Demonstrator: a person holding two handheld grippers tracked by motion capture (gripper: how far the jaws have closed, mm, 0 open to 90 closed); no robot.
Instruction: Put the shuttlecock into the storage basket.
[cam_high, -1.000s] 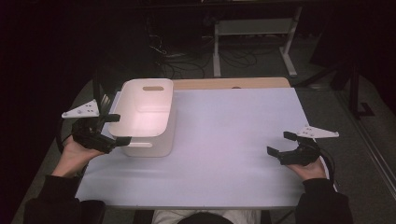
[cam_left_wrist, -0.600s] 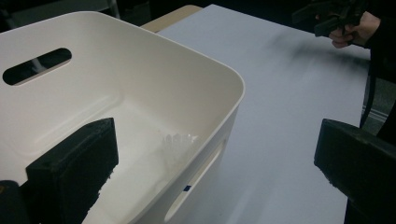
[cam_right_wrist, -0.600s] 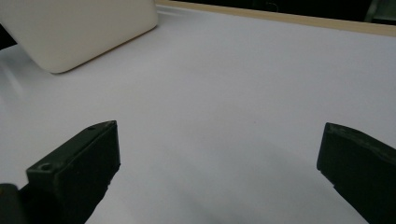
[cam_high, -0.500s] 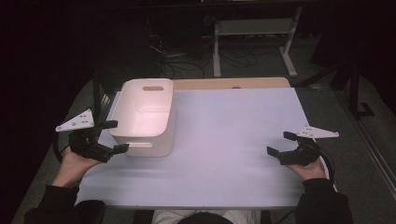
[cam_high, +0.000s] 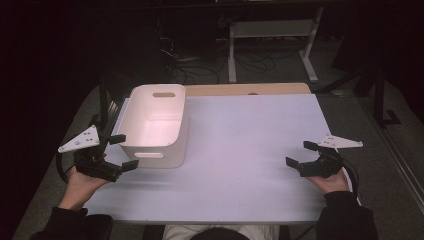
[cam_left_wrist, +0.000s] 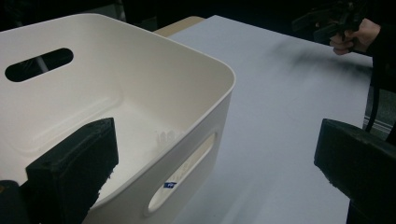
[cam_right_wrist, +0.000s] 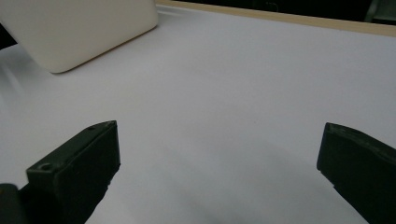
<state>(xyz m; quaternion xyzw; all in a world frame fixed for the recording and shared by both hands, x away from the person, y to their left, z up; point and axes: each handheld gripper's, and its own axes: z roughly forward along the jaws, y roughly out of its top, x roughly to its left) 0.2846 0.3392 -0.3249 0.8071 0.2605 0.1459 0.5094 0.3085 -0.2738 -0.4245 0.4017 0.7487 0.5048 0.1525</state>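
1. Backing my left gripper (cam_high: 122, 151) off toward the table's (cam_high: 250, 165) near-left edge, jaws wide, holding nothing.
2. White bin (cam_high: 155, 125) stands upright, long axis running away from me.
3. It sits just beyond those jaws; right gripper (cam_high: 302, 154) gapes empty, well apart.

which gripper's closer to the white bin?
Left. The left gripper sits open at the white bin's near-left corner; the right gripper rests open far across the table.
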